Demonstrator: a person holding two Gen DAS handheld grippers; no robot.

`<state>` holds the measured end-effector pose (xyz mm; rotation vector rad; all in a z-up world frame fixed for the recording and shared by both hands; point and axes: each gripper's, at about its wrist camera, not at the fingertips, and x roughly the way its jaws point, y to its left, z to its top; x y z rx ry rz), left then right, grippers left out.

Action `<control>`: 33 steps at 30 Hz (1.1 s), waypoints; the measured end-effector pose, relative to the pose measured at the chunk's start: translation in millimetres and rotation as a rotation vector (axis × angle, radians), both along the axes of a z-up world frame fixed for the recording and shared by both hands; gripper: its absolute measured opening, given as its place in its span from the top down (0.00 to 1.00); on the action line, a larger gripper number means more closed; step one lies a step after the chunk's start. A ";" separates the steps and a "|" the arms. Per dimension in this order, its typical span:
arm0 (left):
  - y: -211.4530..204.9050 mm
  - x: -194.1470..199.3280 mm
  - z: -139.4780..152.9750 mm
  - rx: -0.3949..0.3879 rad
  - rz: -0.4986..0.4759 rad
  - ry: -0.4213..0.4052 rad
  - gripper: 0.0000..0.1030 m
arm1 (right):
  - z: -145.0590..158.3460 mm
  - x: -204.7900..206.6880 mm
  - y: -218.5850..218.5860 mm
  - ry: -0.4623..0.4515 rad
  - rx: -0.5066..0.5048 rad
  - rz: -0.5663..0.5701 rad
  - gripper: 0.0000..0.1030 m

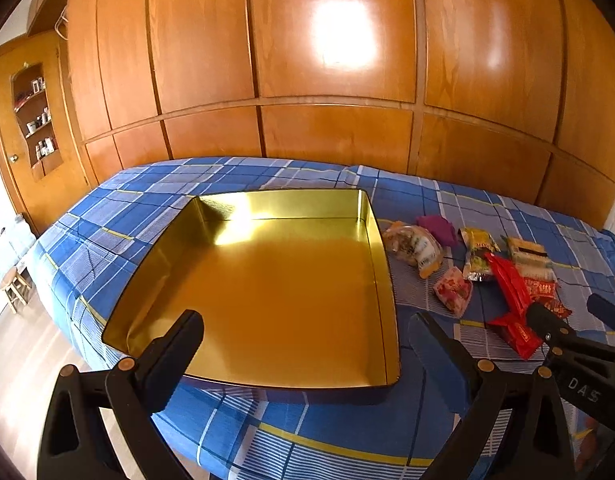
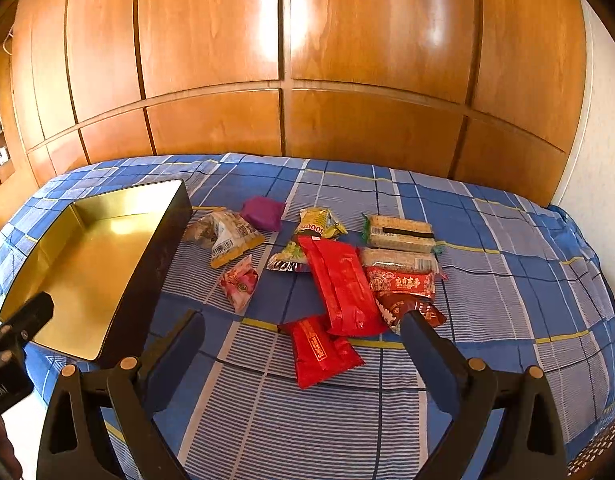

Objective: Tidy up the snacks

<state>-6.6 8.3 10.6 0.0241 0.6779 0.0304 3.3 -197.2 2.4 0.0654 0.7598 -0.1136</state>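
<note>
Tin: one gold-lined tin [image 1: 275,300], empty, on bed [image 2: 487,280].
Snacks: about eleven packets [image 2: 343,288], right of tin.
Left tongs [image 1: 305,334]: wide open, empty.
Right tongs [image 2: 303,336]: wide open, empty.

You have an empty gold-lined tin [image 1: 275,292] lying open on the bed, with wrapped snacks [image 2: 343,288] scattered flat just beside it.

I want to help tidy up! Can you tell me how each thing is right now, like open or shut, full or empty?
gold tin: open, empty
snack packets: sealed, lying loose on the bedspread, outside the tin
left gripper: open, holding nothing
right gripper: open, holding nothing
wardrobe doors: shut
</note>
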 end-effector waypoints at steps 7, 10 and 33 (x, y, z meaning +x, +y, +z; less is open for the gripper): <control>5.6 -0.4 0.7 -0.011 0.012 0.003 0.00 | -0.2 0.0 2.9 0.006 -0.007 0.007 0.03; 5.4 -0.6 1.2 -0.015 0.014 0.004 0.00 | 1.1 -0.7 3.0 -0.001 -0.006 0.010 0.03; -19.7 0.8 -0.6 0.012 -0.070 0.036 0.00 | 6.7 4.2 -24.6 -0.015 0.006 -0.010 0.03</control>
